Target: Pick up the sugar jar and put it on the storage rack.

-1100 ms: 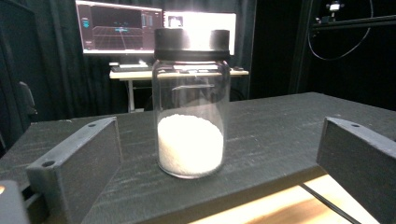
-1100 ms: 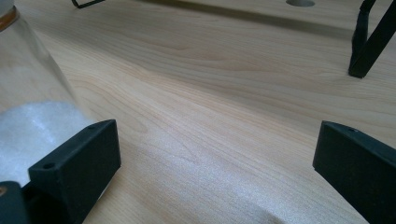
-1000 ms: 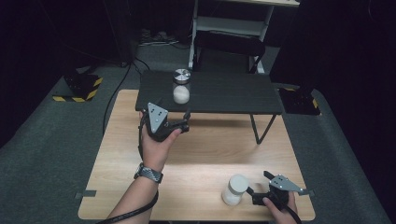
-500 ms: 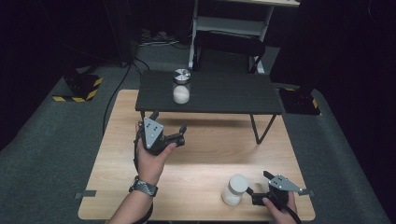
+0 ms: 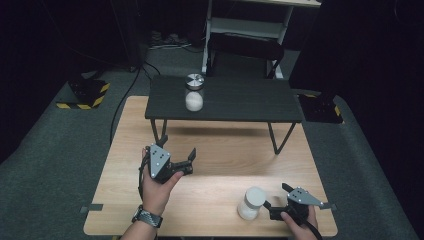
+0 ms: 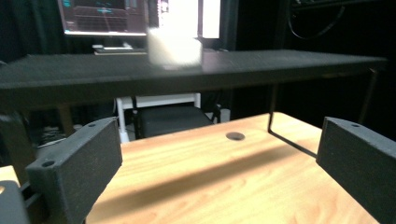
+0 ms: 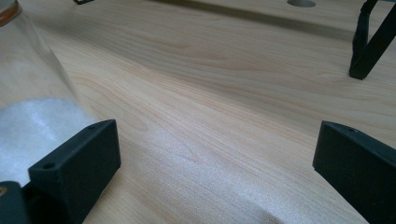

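Note:
A glass jar with a metal lid and white powder stands on the low black table; in the left gripper view this jar is a blur on the black tabletop. A second jar, white-lidded, stands on the wooden table near its front edge. My left gripper hovers open over the wood, facing the black table, its jaws wide apart and empty. My right gripper rests open just right of the white-lidded jar, which sits beside its left jaw.
The black table's thin legs stand on the wood; one leg rises ahead of the right gripper. A round hole marks the wooden top. A white shelf frame and a yellow-black striped block lie beyond on the grey floor.
My left gripper has drawn back from the black table toward the person and a little left, still open. The right gripper and both jars have not moved.

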Demonstrator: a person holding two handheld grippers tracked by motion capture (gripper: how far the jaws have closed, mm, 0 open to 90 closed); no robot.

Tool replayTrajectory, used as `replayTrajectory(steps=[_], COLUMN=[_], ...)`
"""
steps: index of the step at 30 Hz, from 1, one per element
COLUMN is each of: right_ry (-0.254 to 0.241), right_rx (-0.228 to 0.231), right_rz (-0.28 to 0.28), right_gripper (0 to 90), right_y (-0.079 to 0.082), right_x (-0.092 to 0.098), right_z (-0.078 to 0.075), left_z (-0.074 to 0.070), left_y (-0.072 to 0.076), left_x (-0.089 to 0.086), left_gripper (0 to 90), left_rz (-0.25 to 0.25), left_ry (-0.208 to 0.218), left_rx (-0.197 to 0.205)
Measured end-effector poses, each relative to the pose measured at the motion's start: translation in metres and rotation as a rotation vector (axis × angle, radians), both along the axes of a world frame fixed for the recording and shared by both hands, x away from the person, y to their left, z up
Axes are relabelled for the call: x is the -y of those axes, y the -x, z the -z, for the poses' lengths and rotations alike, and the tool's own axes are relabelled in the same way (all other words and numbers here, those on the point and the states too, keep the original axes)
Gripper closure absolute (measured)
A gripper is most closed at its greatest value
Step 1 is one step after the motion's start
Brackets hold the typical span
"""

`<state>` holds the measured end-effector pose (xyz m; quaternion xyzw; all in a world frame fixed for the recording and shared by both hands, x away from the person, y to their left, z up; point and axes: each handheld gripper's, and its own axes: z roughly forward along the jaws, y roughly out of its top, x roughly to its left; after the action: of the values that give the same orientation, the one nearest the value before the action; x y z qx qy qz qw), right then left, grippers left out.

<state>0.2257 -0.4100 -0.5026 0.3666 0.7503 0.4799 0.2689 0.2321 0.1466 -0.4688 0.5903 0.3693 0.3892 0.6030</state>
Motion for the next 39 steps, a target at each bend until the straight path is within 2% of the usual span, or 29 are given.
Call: replayTrajectory(steps=[17, 31, 37, 39], right_ry=[0.005, 0.008, 0.010, 0.005], right_rx=[0.000, 0.001, 0.001, 0.001], right_rz=[0.000, 0.001, 0.003, 0.004], right_gripper=[0.3, 0.3, 0.3, 0.3], right_y=[0.000, 0.001, 0.001, 0.001], right_x=[-0.001, -0.001, -0.002, -0.001], right_z=[0.000, -0.001, -0.001, 0.000], left_z=[0.037, 0.054, 0.060, 0.059], left_y=[0.023, 0.043, 0.045, 0.046], left_x=[-0.011, -0.028, -0.032, -0.031], left_gripper=[0.6, 0.6, 0.6, 0.6], left_rz=[0.042, 0.048, 0.045, 0.041], left_ry=[-0.023, -0.050, -0.083, -0.102], left_rx=[-0.077, -0.185, -0.237, -0.271])
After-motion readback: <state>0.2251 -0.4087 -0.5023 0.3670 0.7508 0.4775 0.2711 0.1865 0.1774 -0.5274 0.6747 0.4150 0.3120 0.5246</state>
